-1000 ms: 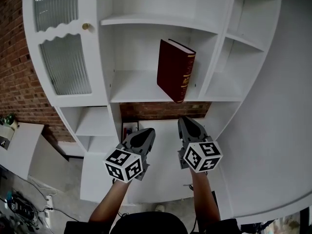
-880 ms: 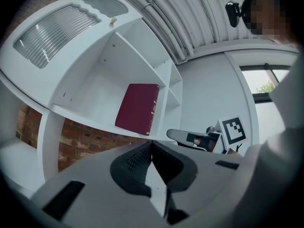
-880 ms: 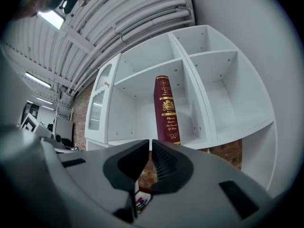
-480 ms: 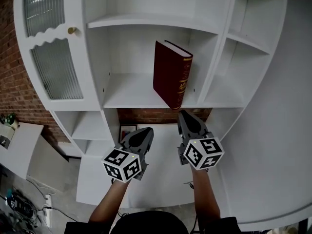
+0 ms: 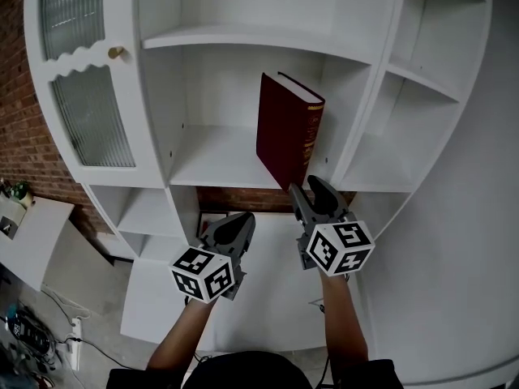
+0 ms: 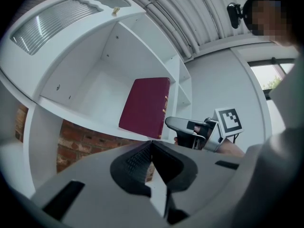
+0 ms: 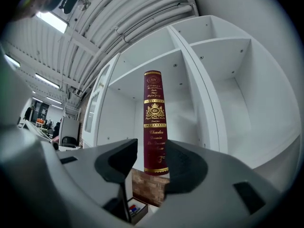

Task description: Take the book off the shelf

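My right gripper has just been opening its jaws. They stand apart now, and the foot of the book's spine shows in the gap between them, with the pads not pressing on it. My left gripper sits lower and to the left, clenched tight with nothing in it.

The book is a thick dark red hardback standing upright on the middle shelf. It's at the right end of its compartment, near the white divider, with the spine facing me. Gold bands run across the spine, with a gold crest marked "RW" near the top. Under that I can read "Charles" in script; the other lines are too small for me.

Below the shelf there's a strip of red brick. Far left, a ribbed glass door with a small brass knob.
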Demonstrator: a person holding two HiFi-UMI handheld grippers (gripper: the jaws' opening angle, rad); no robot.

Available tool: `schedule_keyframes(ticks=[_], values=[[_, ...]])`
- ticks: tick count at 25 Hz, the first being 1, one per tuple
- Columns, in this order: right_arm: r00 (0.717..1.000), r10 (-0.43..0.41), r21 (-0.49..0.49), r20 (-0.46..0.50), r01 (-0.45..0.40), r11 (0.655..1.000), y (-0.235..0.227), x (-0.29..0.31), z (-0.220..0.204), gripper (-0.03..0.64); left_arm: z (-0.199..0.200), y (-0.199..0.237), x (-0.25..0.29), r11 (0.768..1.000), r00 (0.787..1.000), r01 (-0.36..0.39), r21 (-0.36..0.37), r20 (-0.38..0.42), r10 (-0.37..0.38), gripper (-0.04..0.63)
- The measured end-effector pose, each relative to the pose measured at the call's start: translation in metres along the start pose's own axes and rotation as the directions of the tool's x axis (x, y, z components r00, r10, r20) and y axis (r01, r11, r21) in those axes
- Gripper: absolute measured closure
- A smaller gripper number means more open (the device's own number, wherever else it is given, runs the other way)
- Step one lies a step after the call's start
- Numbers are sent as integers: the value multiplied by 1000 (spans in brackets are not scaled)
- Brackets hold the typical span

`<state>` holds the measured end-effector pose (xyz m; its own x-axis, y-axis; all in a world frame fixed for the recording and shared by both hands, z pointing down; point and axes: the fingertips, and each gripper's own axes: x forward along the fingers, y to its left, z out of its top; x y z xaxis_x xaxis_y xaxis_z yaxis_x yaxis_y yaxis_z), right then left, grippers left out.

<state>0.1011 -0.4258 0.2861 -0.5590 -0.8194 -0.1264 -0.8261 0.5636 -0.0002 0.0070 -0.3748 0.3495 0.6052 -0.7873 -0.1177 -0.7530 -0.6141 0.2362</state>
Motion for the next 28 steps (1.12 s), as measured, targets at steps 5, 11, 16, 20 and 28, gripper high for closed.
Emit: schedule_keyframes(ticks=[5, 11, 16, 20, 28], values=[[999, -32, -30, -14, 32, 999, -9, 13, 2, 353, 1, 6, 6, 1000, 1000, -20, -2, 4, 20, 578], [999, -29, -58, -40, 26, 998, -13, 34, 2, 341, 0, 15, 10, 999, 999, -47, -4, 4, 47, 578], [998, -22, -56, -55, 19, 998, -13, 51, -2, 337, -2, 25, 8, 997, 998, -70, -10, 1, 70, 578], [998, -24, -58, -56, 21, 998, -13, 61, -2, 337, -1, 34, 6, 996, 996, -91, -11, 2, 91, 578], [995, -42, -87, -89, 35, 996, -11, 74, -4, 337, 7, 49, 0, 992, 992, -123, -18, 27, 123, 578]])
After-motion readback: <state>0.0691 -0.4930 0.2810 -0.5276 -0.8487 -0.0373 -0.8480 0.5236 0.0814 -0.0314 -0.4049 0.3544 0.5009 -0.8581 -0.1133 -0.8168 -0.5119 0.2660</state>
